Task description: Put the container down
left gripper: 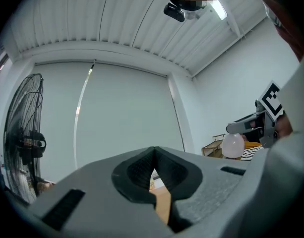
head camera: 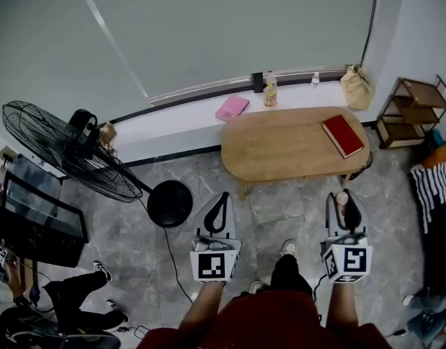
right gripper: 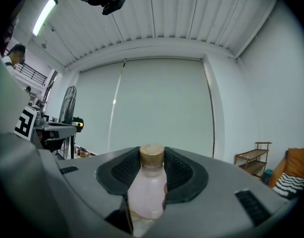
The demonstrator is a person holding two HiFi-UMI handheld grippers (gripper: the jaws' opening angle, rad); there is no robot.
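Right gripper (head camera: pixel 345 203) is clamped on the container (right gripper: pixel 148 192), a small bottle with a cloudy, pale pink body and a tan cap. Its jaws stand partly apart, and the ribbed pads press the bottle's shoulders from both sides. The bottle stands upright between them, its cap just above the pads. Left gripper (head camera: pixel 221 203) holds nothing: its jaws meet at the tips, leaving only a thin slit lower down.

Both grippers hang side by side over the grey stone floor (head camera: pixel 281 209), in front of the person's feet and short of the desk (head camera: pixel 281 155). By my reading the task has not yet reached its one real step. The container is off every surface, and bringing it to a surface, lowering it and letting go are all left to do. The oval wooden desk ahead looks the likely place, with bare wood left of the red book (head camera: pixel 343 135).

Farther off, a window ledge (head camera: pixel 172 126) carries a pink item (head camera: pixel 232 108) and a yellow bottle (head camera: pixel 271 89).

No writing can be read. The container shows no label, the yellow bottle's label is too small, and the gripper cubes bear only black-and-white square markers.
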